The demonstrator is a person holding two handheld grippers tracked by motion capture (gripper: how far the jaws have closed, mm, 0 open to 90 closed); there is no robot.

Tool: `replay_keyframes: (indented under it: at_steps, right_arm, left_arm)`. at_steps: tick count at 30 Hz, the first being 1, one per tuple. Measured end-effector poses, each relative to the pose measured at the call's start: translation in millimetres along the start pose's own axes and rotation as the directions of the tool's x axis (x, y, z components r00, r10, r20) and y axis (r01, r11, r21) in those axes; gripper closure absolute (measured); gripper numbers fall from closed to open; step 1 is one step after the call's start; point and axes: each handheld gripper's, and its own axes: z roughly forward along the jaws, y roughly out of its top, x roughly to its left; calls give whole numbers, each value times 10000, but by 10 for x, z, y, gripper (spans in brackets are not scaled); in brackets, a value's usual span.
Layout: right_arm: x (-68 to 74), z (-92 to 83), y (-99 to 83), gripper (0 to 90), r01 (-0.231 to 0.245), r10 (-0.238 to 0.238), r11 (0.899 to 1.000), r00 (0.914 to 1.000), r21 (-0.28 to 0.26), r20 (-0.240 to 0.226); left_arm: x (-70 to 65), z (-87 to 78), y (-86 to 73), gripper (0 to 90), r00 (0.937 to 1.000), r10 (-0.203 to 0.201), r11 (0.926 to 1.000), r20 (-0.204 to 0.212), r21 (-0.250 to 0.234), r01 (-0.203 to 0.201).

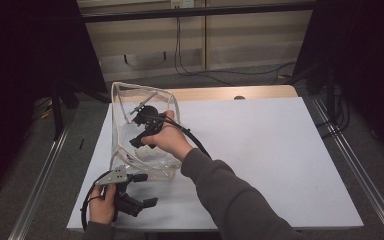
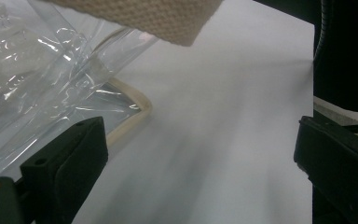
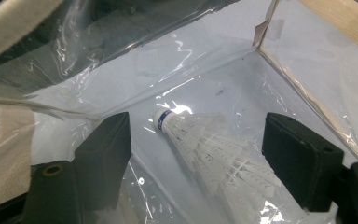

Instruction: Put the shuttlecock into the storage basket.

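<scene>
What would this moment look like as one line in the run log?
right gripper: open, inside clear bag | shuttlecock: lying in bag, between the jaws, not gripped | left gripper: open over white table

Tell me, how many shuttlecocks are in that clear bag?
1. A white shuttlecock lies on the floor of the clear bag, between the open jaws of the right tool. Creased plastic could hide others.

Dim, dark-edged room surrounds a brightly lit white table (image 1: 260,150), while glare streaks the clear plastic bag (image 3: 177,51) and the left gripper view blurs softly.
</scene>
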Motion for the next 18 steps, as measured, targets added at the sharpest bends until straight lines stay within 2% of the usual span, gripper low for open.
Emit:
replay_keyframes:
  at_steps: [3,10,18]
  right_arm:
    - [19,-46,3,225,3,-2,9999,10000,132,-88]
    - [12,-158,6,184,214,-215,9998,9997,55,78]
    - [24,-267,-22,152,395,-394,9992,9992,113,-63]
  left_arm:
    - [-5,7,2,29,10000,-38,10000,16,16,38]
    - [-2,4,0,29,10000,-55,10000,-27,47,55]
    - [-10,9,9,29,10000,-23,10000,-43,22,23]
